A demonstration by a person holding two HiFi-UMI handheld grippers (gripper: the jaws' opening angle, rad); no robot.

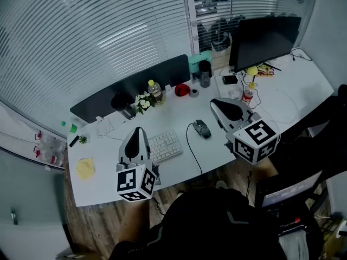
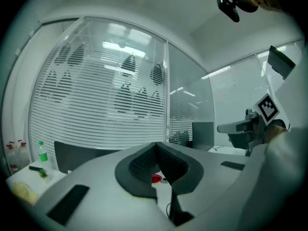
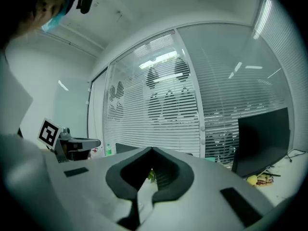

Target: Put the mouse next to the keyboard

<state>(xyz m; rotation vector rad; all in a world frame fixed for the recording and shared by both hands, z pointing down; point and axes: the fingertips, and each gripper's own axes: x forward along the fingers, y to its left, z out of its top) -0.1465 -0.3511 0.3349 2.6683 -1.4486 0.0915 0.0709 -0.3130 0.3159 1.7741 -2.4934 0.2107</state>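
Note:
A dark wired mouse lies on the white desk, its cable running toward the front edge. The white keyboard lies a short way to its left. My left gripper hangs above the keyboard's left end, jaws together with nothing between them; in its own view the left gripper points level toward the blinds. My right gripper is held just right of and behind the mouse, apart from it. In its own view the right gripper also has its jaws together and empty.
Along the desk's back stand a dark divider panel, a black cup, small flowers, a bottle, a red bowl and a dark mug. A monitor stands back right. A yellow object lies front left.

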